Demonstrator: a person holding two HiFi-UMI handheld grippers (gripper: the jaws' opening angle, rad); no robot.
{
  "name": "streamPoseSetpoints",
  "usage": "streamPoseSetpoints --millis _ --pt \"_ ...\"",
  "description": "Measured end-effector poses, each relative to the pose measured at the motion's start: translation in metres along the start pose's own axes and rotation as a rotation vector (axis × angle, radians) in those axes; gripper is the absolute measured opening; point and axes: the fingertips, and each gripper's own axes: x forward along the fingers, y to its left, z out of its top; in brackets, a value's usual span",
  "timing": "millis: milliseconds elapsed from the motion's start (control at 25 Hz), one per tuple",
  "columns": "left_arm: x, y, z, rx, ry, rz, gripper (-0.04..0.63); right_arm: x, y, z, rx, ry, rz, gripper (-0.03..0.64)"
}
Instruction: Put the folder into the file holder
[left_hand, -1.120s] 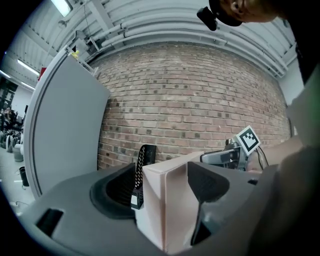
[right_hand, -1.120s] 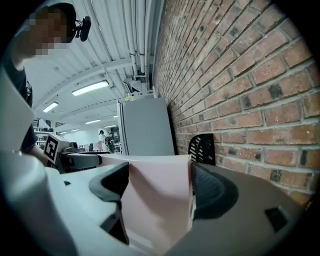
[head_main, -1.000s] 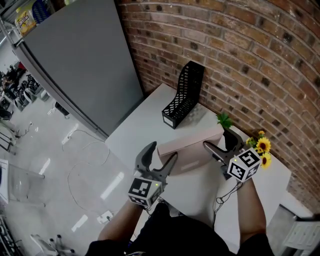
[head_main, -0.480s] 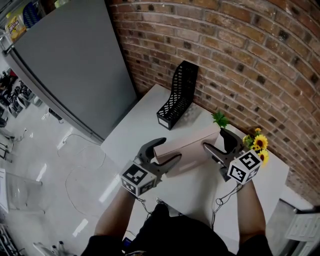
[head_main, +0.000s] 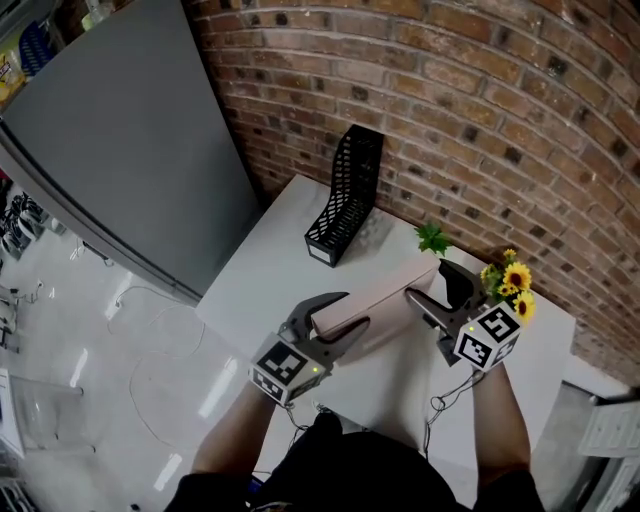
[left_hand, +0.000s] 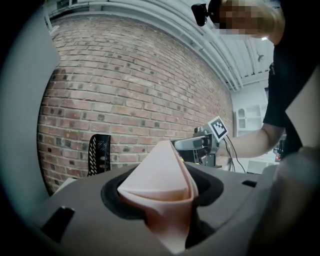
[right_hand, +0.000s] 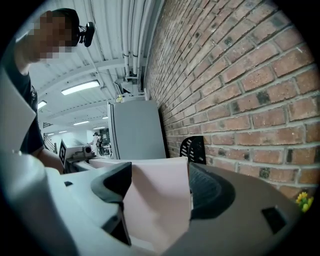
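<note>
The left gripper (head_main: 348, 313) is positioned over the near part of the white table (head_main: 265, 275). Its jaws are closing, and the left end of the pink folder (head_main: 385, 298) is pinched between them. In the left gripper view this end is seen to be bowed into a wedge by the squeeze.

The black mesh file holder (head_main: 345, 195) stands at the far side of the table, close to the brick wall (head_main: 500, 120). It is empty and well apart from the folder. The folder is held roughly level between the two grippers.

The right gripper (head_main: 427, 280) is clamped across the right end of the folder, which fills the gap between its pads. A bunch of sunflowers (head_main: 512, 282) stands just to the right of this gripper.

Probable faults from this point:
- The folder may be creased if the left jaws are tightened further on the bowed end.
- The folder may be twisted or dropped if one end is moved faster than the other.
- The file holder looks light and may be pushed or tipped if its rim is struck by the folder's edge.
- The sunflowers may be knocked if the right gripper is swung outward.
</note>
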Motion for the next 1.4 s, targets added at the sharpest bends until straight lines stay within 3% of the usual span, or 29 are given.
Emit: streamPoseSetpoints --millis 520,720,840,1120,1400 --pt "-0.007 0.016 0.001 -0.014 -0.019 0.099 0.178 0.011 0.002 0.002 0.017 -0.027 -0.163 0.347" --pt "-0.015 0.038 0.004 -0.001 -0.025 0.155 0.176 0.009 0.002 0.008 -0.009 -0.069 -0.287 0.194" --pt "-0.021 0.048 0.008 -0.022 -0.027 0.183 0.175 0.005 0.0 0.01 -0.016 -0.08 -0.342 0.004" --pt "-0.041 0.07 0.034 0.032 -0.068 0.301 0.175 0.004 0.001 0.011 0.005 -0.088 -0.394 0.003" --pt "-0.062 0.072 0.056 0.036 -0.105 0.426 0.175 -0.004 0.01 0.018 0.026 -0.099 -0.342 0.003"
